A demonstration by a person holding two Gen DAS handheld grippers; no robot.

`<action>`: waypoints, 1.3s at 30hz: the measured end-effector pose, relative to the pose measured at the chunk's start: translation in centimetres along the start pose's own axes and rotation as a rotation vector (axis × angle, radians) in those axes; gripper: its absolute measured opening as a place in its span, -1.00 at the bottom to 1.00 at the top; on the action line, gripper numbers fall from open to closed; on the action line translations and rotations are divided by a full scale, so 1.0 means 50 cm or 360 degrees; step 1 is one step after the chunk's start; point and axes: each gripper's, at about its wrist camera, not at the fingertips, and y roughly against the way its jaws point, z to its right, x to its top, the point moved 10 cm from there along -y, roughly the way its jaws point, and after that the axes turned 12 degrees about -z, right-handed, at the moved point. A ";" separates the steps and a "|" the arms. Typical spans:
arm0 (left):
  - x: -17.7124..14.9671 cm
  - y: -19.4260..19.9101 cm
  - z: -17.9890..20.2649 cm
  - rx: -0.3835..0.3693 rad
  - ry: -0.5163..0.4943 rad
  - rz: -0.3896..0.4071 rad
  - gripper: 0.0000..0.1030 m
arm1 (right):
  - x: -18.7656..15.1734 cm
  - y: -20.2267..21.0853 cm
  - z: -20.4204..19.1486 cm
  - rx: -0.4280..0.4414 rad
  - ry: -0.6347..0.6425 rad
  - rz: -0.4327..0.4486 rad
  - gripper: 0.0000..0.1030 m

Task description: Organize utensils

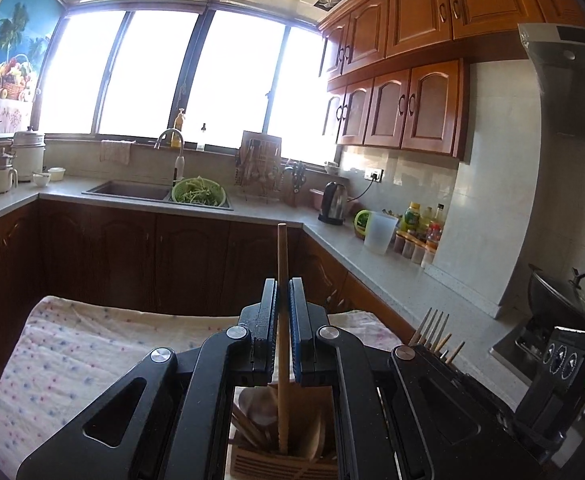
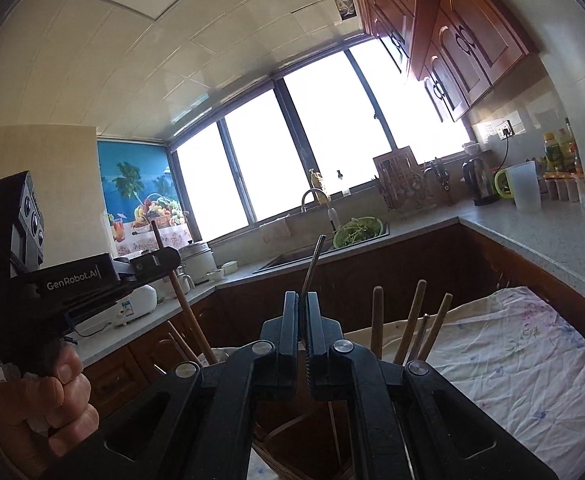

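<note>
My left gripper (image 1: 283, 286) is shut on a long wooden utensil handle (image 1: 281, 252) that stands upright, its lower end down in a wooden utensil holder (image 1: 288, 462) with other wooden utensils. My right gripper (image 2: 302, 300) is shut on a thin metal utensil (image 2: 314, 258) that points up and away, above a brown holder (image 2: 292, 440). Several wooden handles (image 2: 376, 320) stand just right of it. The left gripper (image 2: 92, 280) also shows in the right wrist view, held by a hand, with its wooden handle (image 2: 180, 292). The right gripper's body (image 1: 452, 392) shows in the left wrist view beside wooden handle tips (image 1: 432, 330).
A table with a dotted cloth (image 1: 72, 360) lies below the grippers. Kitchen counters (image 1: 372, 256) wrap around, with a sink (image 1: 132, 190), a green colander (image 1: 198, 192), a kettle (image 1: 334, 202), a white jug (image 1: 380, 234) and bottles. A wok (image 1: 560, 292) sits at the right.
</note>
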 end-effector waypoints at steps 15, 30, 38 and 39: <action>-0.117 -0.027 -0.004 -0.0023 -0.0032 -0.0145 -0.90 | -0.123 -0.011 0.052 -0.0064 -0.0128 -0.0216 -0.94; -0.116 -0.027 -0.016 -0.0035 0.0014 -0.0209 -0.80 | -0.111 -0.008 0.056 -0.0047 -0.0216 -0.0291 -0.81; -0.108 0.023 -0.013 -0.0044 0.0052 -0.0138 0.01 | -0.083 0.046 0.054 -0.0086 -0.0243 -0.0197 -0.17; -0.109 0.031 -0.013 -0.0048 0.0056 -0.0132 0.06 | -0.079 0.053 0.055 -0.0094 -0.0248 -0.0185 -0.11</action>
